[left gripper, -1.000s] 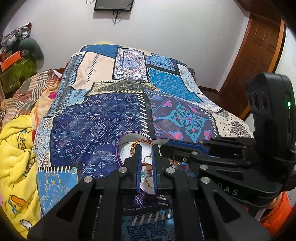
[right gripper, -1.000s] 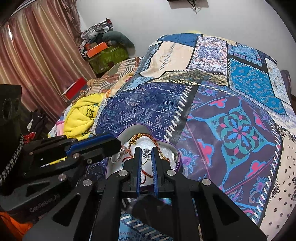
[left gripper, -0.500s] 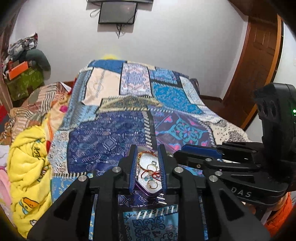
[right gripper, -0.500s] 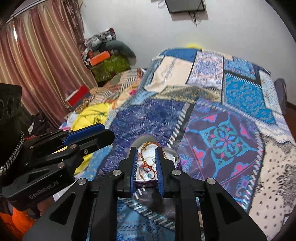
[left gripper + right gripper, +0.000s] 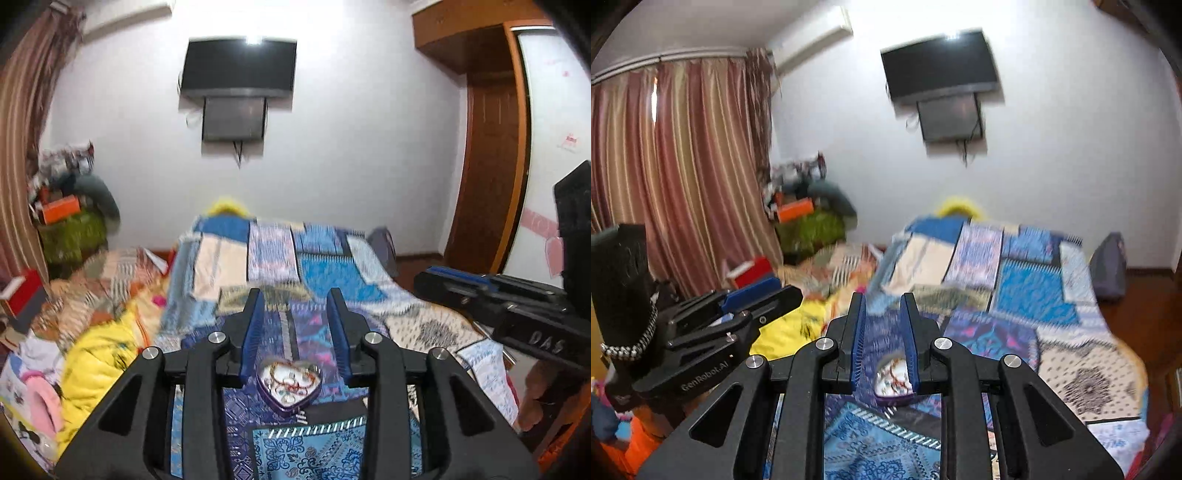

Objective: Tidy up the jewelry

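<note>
Purple heart tin [image 5: 289,386], one; two empty tools [image 5: 294,300] [image 5: 882,304] gaping.

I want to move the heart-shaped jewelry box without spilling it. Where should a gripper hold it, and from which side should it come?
Grip the heart-shaped box by its low purple side wall, one finger inside the rim and one outside. It lies flat and open on the patterned bedspread, with jewelry loose inside, so come from above and keep it level. The left gripper, open now, looks nearest.
</note>
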{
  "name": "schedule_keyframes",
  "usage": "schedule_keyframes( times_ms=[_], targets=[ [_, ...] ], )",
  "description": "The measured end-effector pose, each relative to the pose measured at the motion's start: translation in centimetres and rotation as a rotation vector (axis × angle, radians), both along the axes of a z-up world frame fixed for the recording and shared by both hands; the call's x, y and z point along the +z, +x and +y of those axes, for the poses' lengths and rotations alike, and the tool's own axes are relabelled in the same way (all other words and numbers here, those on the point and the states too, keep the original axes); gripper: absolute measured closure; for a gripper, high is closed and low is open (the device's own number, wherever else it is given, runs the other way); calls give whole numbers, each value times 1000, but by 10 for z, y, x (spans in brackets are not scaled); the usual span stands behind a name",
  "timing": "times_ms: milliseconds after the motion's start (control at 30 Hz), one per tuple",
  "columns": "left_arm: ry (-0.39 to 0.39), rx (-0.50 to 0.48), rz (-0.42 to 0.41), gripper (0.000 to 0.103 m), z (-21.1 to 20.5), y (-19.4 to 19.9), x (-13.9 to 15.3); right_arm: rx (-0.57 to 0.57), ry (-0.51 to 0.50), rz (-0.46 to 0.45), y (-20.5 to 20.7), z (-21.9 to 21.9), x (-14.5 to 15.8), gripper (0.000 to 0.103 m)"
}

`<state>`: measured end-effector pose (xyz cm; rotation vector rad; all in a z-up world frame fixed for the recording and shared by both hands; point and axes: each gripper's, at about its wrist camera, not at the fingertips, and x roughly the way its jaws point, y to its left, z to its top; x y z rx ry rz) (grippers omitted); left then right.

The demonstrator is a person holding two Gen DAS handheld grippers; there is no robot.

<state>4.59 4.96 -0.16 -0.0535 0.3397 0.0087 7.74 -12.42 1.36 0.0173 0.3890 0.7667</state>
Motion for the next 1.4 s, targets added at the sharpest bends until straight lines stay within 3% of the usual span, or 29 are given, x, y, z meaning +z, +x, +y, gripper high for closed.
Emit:
schedule_keyframes(
  times_ms=[100,133,233,300,367,433,500,567,667,1400],
  targets=[
    [17,14,-70,63,-7,-26,17,-30,42,-65,-28,-9,16,86],
    [14,19,-93,57,-7,-35,23,-38,50,-80,-34,-11,20,85],
    [4,30,-148,52,-8,-58,36,-76,64,-125,-51,-15,26,64],
    [-1,36,-169,46,-7,-70,42,-115,73,-161,-62,-16,29,44],
    [-9,50,-194,39,-6,-82,47,-142,75,-189,-69,-16,31,33],
    [-3,61,-213,37,-6,-91,50,-162,72,-212,-74,-15,32,27],
    [12,65,-216,28,-7,-96,50,-176,71,-225,-77,-14,32,20],
    [34,87,-225,11,-10,-100,50,-199,70,-234,-76,-13,32,14],
    [57,105,-241,3,-14,-105,49,-224,69,-234,-76,-13,30,5],
    [32,108,-195,1,-20,-100,37,-240,49,-199,-84,-24,24,4]
  ],
)
